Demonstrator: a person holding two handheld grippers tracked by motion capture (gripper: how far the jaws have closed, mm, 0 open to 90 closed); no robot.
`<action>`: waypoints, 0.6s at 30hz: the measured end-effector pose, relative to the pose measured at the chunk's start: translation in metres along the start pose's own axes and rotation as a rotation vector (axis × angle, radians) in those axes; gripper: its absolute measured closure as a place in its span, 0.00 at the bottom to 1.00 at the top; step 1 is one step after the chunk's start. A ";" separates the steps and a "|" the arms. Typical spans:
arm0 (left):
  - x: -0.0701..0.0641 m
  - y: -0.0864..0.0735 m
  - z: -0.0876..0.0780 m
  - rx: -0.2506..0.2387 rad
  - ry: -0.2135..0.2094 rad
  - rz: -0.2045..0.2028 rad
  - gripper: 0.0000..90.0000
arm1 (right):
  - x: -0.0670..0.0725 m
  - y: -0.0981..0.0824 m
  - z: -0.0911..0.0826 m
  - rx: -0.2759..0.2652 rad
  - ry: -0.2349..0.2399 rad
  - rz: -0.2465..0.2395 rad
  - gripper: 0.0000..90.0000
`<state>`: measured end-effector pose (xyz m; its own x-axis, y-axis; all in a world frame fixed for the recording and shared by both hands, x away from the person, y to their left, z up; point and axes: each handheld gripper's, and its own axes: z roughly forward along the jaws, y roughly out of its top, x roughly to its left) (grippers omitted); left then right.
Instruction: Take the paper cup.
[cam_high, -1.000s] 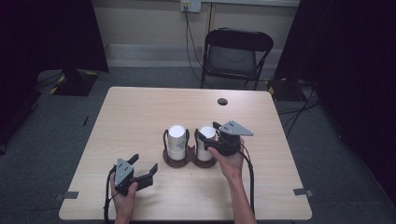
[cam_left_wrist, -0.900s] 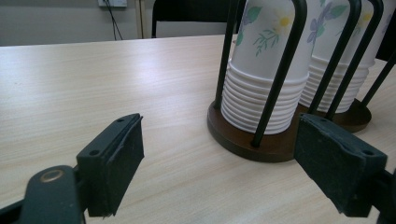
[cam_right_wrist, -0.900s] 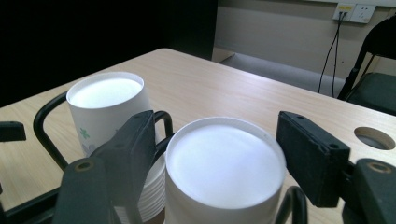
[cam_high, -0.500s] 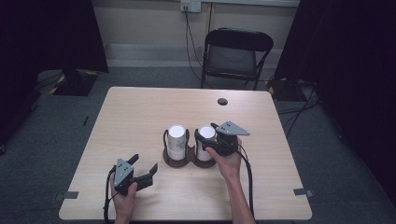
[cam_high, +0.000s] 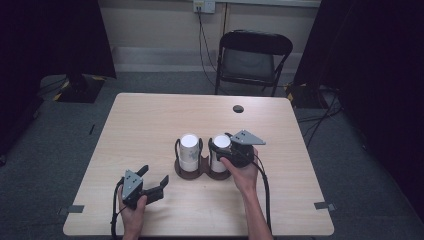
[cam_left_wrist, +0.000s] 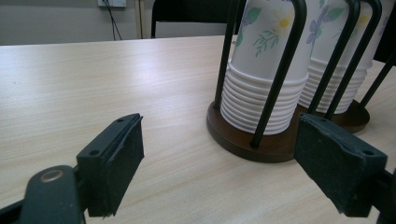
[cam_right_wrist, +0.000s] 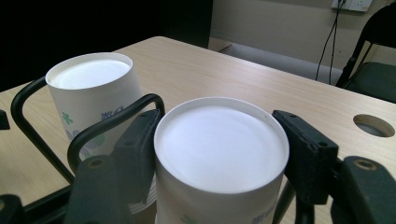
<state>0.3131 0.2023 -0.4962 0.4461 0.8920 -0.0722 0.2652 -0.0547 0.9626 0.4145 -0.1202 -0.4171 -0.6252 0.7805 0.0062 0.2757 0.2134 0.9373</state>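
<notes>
Cups stand upside down in two stacks inside a twin wire holder (cam_high: 192, 172) on the table (cam_high: 150, 125). The left stack (cam_high: 189, 150) sits beside the right stack (cam_high: 219, 150), each fenced by black wire loops that keep it upright on the brown base.

The right gripper (cam_high: 226, 154) reaches in from the near right side, and its jaws have just been closing. In the right gripper view the top cup (cam_right_wrist: 219, 158) sits between the pads (cam_right_wrist: 306, 151), one at each side of its upturned bottom. Both pads meet the wall, so the cup is judged grasped, presumably for lifting off the stack.

The left gripper (cam_high: 154, 181) rests on the table with its jaws spread and nothing between them. The holder lies ahead and to its right, apart from it; probably it waits to steady the base.
</notes>
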 end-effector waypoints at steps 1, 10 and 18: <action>0.000 0.000 0.000 0.000 0.000 0.000 0.18 | 0.000 0.000 0.000 0.003 0.001 0.000 0.39; 0.000 0.000 0.000 0.000 0.001 0.002 0.18 | 0.000 0.000 -0.002 -0.001 -0.008 -0.001 0.39; -0.001 0.000 0.000 -0.003 -0.006 0.010 0.18 | -0.001 0.003 -0.004 -0.018 -0.004 0.000 0.40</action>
<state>0.3125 0.2012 -0.4963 0.4538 0.8888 -0.0637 0.2577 -0.0624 0.9642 0.4135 -0.1225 -0.4129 -0.6224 0.7827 0.0049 0.2624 0.2028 0.9434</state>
